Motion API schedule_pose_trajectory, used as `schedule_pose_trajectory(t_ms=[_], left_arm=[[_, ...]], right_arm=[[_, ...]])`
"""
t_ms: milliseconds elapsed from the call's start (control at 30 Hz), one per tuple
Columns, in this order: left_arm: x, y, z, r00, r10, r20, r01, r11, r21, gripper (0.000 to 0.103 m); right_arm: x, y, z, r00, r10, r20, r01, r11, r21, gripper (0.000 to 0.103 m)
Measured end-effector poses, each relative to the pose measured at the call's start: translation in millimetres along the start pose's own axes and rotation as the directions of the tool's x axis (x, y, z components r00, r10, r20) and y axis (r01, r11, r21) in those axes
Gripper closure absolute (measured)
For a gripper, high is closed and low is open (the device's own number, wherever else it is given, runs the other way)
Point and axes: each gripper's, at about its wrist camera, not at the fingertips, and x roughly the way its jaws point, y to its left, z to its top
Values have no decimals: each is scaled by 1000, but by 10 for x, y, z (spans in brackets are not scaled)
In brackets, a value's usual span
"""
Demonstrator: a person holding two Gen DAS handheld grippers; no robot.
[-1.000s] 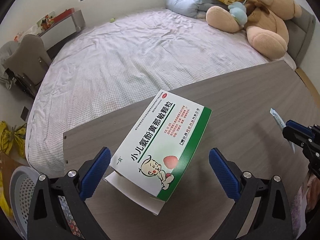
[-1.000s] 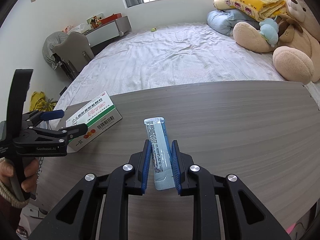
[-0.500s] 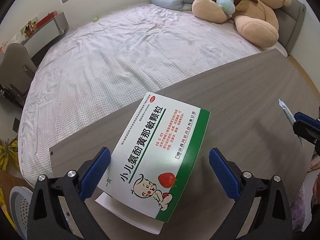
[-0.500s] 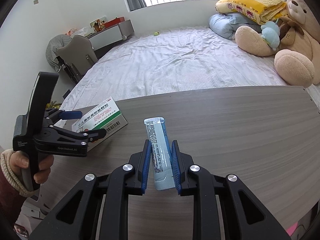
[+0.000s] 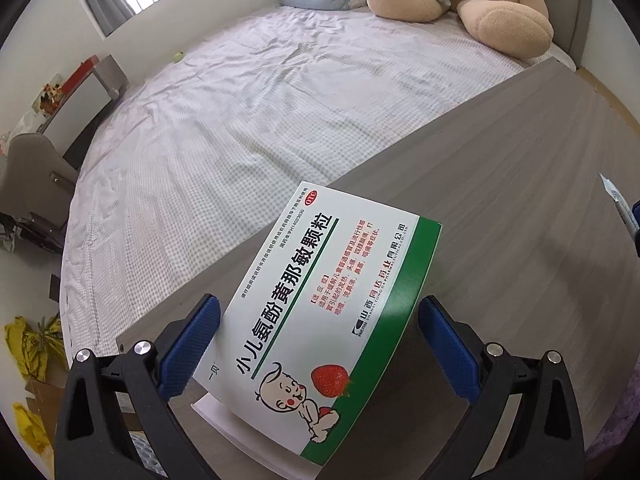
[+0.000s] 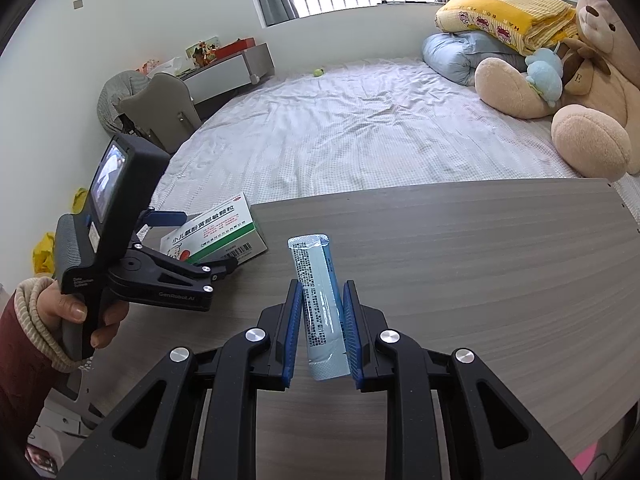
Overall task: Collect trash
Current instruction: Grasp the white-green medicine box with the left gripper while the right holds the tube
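box print: medicine box (image 5: 320, 320) reads "小儿氨酚黄那敏颗粒", red "otc" oval, cartoon baby with a strawberry, green band; barcode on its side (image 6: 240, 249).
box place: at the table's (image 6: 480, 248) left corner, near the bed (image 6: 360, 140).
sachet: blue-and-white sachet (image 6: 320, 304), fine black print too small to read.
tool print: "genrobot.ai" on the left tool's body.
left tool (image 5: 316, 344): released, blue pads spread either side of the box, tilted steeply down.
left hand (image 6: 86, 316): wrapped round the handle, maroon sleeve.
right tool (image 6: 321, 312): clenched on the sachet, above the table.
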Motion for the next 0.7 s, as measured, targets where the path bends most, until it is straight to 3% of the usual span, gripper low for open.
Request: schedule_pose_trajectory(t_ms=[233, 400, 467, 533, 700], left_arm=[[-89, -64, -83, 1000, 1, 28, -1, 1000, -22, 12], [-234, -90, -239, 1000, -17, 12, 18, 992, -126, 12], [-346, -147, -305, 999, 7, 31, -3, 990, -140, 31], [-427, -180, -350, 999, -3, 40, 9, 989, -148, 40], [-519, -199, -450, 997, -55, 59, 65, 978, -200, 41]], right_arm=[[-39, 8, 16, 1000, 3, 11, -3, 1000, -3, 82], [-74, -7, 14, 1000, 0, 19, 0, 1000, 0, 82], [-78, -4, 16, 1000, 0, 20, 0, 1000, 1, 82], [-83, 8, 15, 1000, 2, 20, -2, 1000, -1, 82], [-107, 48, 25, 1000, 7, 23, -7, 1000, -10, 82]])
